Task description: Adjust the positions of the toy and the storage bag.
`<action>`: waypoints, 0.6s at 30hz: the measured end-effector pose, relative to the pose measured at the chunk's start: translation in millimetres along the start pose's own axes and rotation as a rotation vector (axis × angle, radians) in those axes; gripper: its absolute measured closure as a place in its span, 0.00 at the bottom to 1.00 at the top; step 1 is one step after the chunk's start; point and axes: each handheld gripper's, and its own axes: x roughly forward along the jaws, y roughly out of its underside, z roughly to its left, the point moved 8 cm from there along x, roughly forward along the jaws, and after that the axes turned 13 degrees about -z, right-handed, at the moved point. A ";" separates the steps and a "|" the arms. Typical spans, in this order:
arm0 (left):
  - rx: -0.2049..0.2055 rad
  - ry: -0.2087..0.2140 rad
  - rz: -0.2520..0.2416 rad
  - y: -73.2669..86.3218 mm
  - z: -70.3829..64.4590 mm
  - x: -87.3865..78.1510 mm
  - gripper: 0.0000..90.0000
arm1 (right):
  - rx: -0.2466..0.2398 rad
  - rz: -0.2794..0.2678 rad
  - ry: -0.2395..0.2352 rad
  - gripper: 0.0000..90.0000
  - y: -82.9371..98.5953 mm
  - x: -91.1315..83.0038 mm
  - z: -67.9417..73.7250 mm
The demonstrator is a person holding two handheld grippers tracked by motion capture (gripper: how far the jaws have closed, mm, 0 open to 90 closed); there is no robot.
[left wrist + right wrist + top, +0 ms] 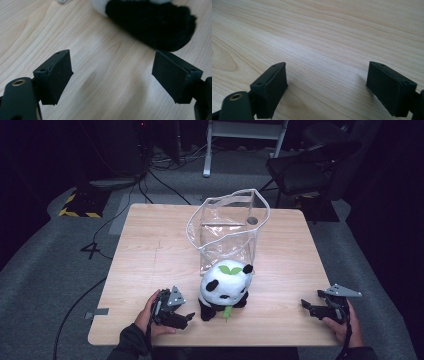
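Left gripper (186,316), wide, lower left beside panda plush (224,290): close on probably a leg, squarely. Right gripper (306,305), wide, idle.

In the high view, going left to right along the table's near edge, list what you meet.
Left tool → panda plush toy → right tool.

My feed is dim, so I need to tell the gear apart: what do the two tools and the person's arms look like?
Both are black. The left tool and right tool each carry a grey three-cornered plate on top. Each has two flat, squarish black pads, with small screw holes along their edges and a brass-ringed hole in the body. A black cable trails from the right tool along the wrist. The sleeves are dark.
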 end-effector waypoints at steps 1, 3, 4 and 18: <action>0.010 0.001 -0.001 -2.2 -1.6 0.6 0.18 | 0.000 0.000 0.000 0.19 0.0 0.0 0.0; 0.017 0.008 -0.009 -5.8 -4.6 1.7 0.18 | 0.000 0.000 0.000 0.19 0.0 0.0 0.0; 0.024 0.005 -0.010 -7.3 -5.3 2.0 0.19 | 0.000 0.000 0.000 0.19 0.0 0.0 0.0; 0.038 -0.003 -0.080 -30.3 -12.3 0.9 0.18 | 0.000 0.000 0.000 0.19 0.0 0.0 0.0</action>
